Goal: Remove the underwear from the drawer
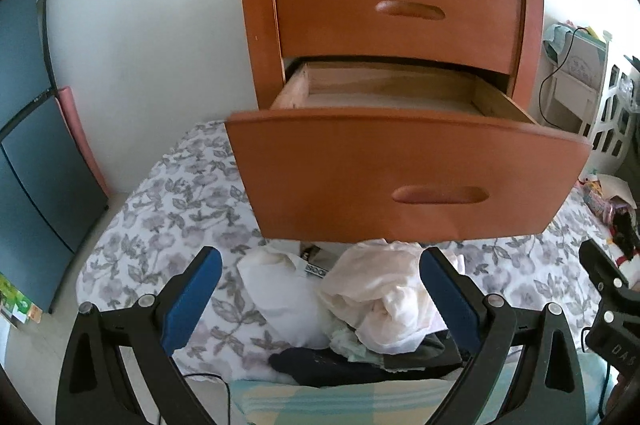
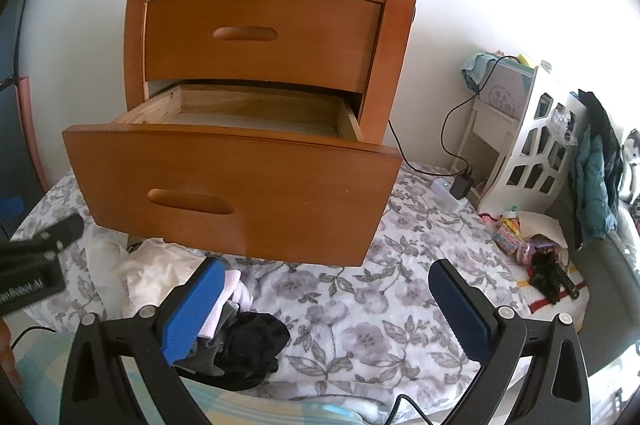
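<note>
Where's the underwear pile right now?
In the left wrist view the underwear pile lies on the floral bedspread below the open lower drawer, between the left gripper fingers.

White wall (image 2: 480,5), floral bedspread (image 2: 360,305), white shelf unit (image 2: 532,145) at right.

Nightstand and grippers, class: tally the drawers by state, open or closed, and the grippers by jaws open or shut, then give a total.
Open drawers: 1, the lower drawer, no underwear visible inside.
Closed drawers: 1, the upper drawer.
Grippers with jaws open: 2, left gripper and right gripper.
Grippers with jaws shut: 0.
Total: 4.
</note>
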Motion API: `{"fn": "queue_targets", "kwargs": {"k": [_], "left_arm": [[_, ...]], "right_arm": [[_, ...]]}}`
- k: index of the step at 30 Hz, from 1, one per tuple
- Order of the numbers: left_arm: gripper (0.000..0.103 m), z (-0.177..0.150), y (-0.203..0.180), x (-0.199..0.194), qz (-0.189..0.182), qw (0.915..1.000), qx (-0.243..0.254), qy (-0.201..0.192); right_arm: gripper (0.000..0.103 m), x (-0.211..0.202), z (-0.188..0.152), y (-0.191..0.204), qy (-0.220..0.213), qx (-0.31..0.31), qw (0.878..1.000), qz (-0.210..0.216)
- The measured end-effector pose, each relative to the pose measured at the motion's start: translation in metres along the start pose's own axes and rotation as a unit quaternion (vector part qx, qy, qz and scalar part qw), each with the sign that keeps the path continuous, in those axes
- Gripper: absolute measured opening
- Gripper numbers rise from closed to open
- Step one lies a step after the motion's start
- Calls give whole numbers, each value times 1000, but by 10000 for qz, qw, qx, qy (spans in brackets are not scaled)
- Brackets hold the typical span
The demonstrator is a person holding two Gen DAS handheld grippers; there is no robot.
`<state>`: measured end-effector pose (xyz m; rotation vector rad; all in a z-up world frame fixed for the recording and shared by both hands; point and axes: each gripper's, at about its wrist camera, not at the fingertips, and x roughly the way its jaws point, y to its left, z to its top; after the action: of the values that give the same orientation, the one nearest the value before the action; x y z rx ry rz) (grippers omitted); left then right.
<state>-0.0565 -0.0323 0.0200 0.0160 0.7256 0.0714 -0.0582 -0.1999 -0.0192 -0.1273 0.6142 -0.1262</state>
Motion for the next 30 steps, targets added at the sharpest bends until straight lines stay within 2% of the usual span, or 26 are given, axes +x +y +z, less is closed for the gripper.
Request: {"fn": "queue_targets", "kwargs": {"k": [3, 17, 24, 30], "left_arm": [[99, -3, -1, 3, 93, 10000, 5, 32], [99, -8, -2, 0, 38, 10000, -28, -21], [99, -8, 6, 2, 19, 9997, -227, 45], [99, -9, 3, 0, 14, 9999, -155, -2]], "right_arm": [[103, 0, 0, 0, -9, 14, 10000, 12], [103, 1, -2, -2, -1, 61, 10000, -1], [103, 1, -2, -2, -6, 55, 10000, -8], [103, 0, -2, -3, -8, 35, 10000, -21]]}}
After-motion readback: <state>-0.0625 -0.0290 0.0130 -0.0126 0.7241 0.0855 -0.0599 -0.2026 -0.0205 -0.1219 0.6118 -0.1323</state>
